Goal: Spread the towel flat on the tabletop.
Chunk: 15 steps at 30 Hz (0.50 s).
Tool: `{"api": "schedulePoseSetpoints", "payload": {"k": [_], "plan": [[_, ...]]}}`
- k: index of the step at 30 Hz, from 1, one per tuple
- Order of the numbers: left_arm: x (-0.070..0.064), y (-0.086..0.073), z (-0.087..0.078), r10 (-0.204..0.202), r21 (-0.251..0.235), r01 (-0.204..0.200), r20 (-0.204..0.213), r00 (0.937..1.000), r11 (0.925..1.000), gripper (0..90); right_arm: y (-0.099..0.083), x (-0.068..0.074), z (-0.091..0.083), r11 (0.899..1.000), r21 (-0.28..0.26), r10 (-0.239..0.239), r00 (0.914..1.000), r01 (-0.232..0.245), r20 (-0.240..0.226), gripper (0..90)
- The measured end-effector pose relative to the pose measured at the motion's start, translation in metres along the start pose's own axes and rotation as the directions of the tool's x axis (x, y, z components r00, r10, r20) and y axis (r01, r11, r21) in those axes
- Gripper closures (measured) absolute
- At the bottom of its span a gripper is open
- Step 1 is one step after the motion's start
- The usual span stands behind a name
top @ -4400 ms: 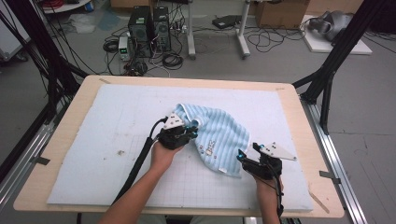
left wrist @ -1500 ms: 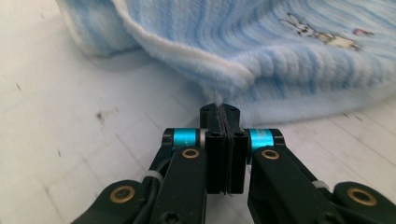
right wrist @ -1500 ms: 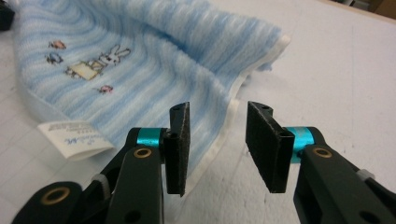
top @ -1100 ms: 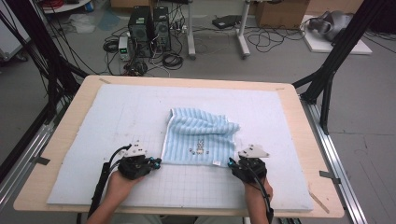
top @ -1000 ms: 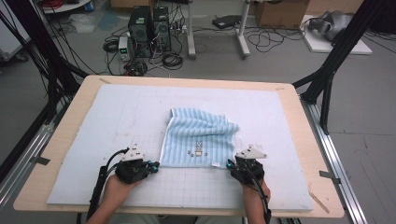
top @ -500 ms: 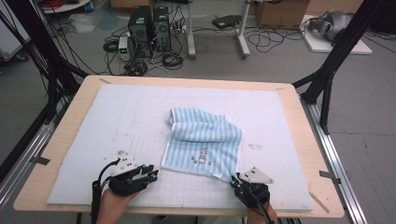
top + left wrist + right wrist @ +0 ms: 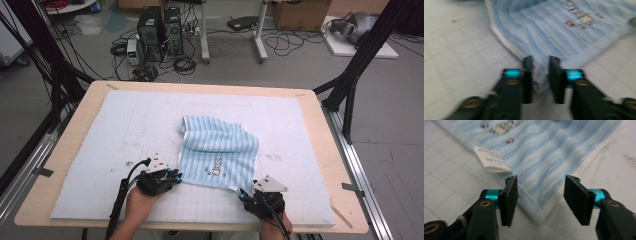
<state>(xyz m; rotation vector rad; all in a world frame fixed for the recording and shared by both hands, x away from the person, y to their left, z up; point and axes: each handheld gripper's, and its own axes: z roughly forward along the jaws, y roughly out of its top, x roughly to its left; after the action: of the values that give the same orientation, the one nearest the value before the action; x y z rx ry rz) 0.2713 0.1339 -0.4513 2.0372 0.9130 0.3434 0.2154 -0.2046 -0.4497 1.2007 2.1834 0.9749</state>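
A light blue striped towel lies folded on the pale gridded mat, with a small embroidered picture near its front edge. My left gripper is at the towel's near left corner. In the left gripper view that gripper has its jaws drawn close together, pinching the towel corner. My right gripper is at the near right corner. In the right gripper view it stands open, and the towel corner lies flat on the mat between the jaws. A white label sticks out beside the left jaw.
The mat covers a wooden table. Both hands are close to the table's near edge. Black frame posts rise at the right, and computer cases and cables sit on the floor beyond the far edge.
Both grippers have pulled the towel toward the near edge and spread it flatter. The right gripper has opened and let go of its corner.
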Motion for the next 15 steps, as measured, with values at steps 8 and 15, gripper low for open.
{"api": "schedulePoseSetpoints", "payload": {"k": [8,15], "plan": [[-0.005,-0.017,-0.022,-0.076,-0.008,0.077,0.040,0.9963,0.9970,84.2,0.001,0.004,-0.001,1.000,0.003,-0.023,0.9953,0.024,-0.094,82.5],[-0.010,-0.035,-0.044,-0.080,-0.032,0.084,0.086,0.9930,0.9960,84.2,-0.003,0.017,-0.009,0.999,-0.008,-0.051,0.9917,0.050,-0.118,82.3]]}}
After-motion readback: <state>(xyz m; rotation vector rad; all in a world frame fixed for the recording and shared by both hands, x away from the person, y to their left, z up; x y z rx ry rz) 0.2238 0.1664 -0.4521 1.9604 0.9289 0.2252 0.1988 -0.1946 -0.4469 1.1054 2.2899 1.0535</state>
